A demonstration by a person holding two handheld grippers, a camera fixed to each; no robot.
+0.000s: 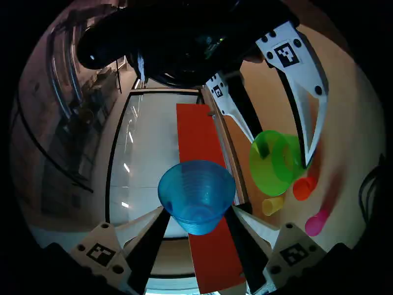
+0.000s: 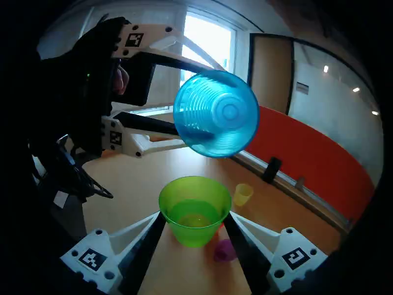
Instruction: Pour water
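Observation:
My left gripper is shut on a clear blue cup, gripping its sides. In the right gripper view that blue cup lies tipped on its side in the air, base toward the camera, directly above the green cup. No stream of water is visible. My right gripper is shut on the green cup, which stands upright over the wooden table and holds a little water. The left gripper view shows the green cup between the right gripper's white fingers.
Three small cups stand on the table near the green one: yellow, pink and orange. A gloved hand holds the left gripper. An orange wall panel and glass partitions run behind the table.

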